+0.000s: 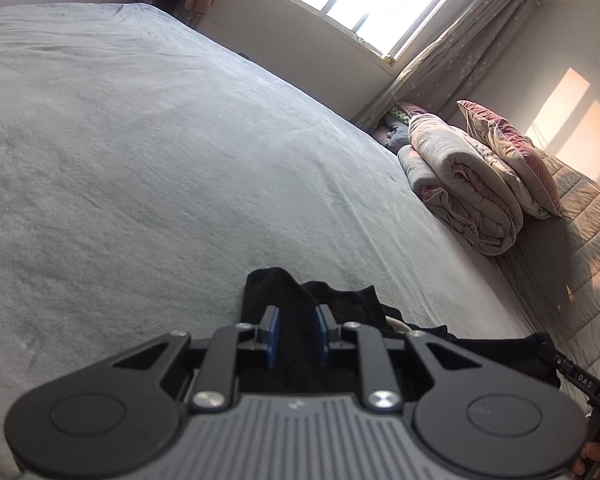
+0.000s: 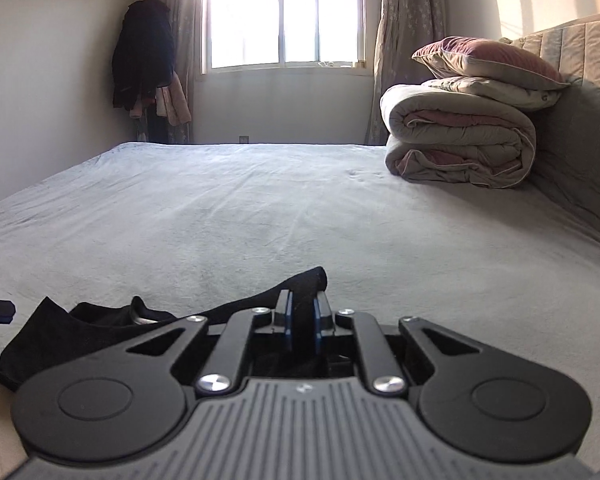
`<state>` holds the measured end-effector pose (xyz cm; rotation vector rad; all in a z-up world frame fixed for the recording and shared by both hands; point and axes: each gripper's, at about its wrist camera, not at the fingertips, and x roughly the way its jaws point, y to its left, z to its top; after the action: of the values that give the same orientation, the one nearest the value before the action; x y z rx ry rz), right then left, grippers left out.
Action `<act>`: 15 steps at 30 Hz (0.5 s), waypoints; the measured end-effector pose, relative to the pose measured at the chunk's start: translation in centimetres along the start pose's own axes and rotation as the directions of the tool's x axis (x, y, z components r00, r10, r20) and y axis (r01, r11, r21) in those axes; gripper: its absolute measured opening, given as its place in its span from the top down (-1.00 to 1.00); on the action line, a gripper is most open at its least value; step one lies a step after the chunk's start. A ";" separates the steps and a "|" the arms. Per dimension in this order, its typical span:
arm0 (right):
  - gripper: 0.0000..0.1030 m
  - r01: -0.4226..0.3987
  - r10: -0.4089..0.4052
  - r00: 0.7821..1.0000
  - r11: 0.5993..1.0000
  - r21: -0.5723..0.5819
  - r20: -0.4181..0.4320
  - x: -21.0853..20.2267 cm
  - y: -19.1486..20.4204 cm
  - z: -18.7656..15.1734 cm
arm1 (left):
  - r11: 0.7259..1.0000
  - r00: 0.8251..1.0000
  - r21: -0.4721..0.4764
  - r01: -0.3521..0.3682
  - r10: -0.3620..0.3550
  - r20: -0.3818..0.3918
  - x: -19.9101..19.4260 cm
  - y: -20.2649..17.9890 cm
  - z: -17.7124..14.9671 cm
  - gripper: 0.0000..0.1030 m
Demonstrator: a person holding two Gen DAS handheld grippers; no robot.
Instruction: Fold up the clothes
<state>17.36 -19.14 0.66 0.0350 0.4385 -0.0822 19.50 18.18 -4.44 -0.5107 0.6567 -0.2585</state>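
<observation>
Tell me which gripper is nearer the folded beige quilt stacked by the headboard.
Right. The right gripper clamps the black garment on the side toward the folded beige quilt; the left gripper clamps its other end, farther from the quilt.

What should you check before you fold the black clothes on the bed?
1. Left gripper has the black garment in its jaws: ok, cloth fills the gap.
2. Right gripper has its own corner of the garment: ok, a black fold sits between its jaws.
3. Both grips firm enough to lift: cannot tell.
4. Grey bedsheet ahead is free for laying the garment flat: ok.
5. Folded quilt and pillow are out of the way: ok, stacked by the headboard.
6. Garment is smooth, not bunched: not ok, it lies crumpled between the grippers.
</observation>
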 end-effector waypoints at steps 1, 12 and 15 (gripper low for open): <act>0.77 0.009 -0.009 1.000 1.000 0.013 -0.013 0.3 -0.6 -0.3 | 1.000 1.000 0.008 0.000 0.000 -0.007 0.3 -0.2 -0.1 0.62; 0.77 0.075 -0.059 0.980 0.994 0.080 -0.188 4.7 -3.4 -5.8 | 0.998 0.997 0.060 -0.020 0.024 -0.070 3.3 -0.1 -0.9 0.62; 0.66 0.076 -0.061 0.982 0.994 0.077 -0.180 4.3 -3.2 -5.6 | 0.997 0.996 0.068 -0.028 0.034 -0.086 3.5 0.3 -1.1 0.71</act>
<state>18.63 -22.34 -6.30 0.1101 0.6149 -0.1666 21.50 16.65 -7.16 -0.4272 0.7380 -0.2736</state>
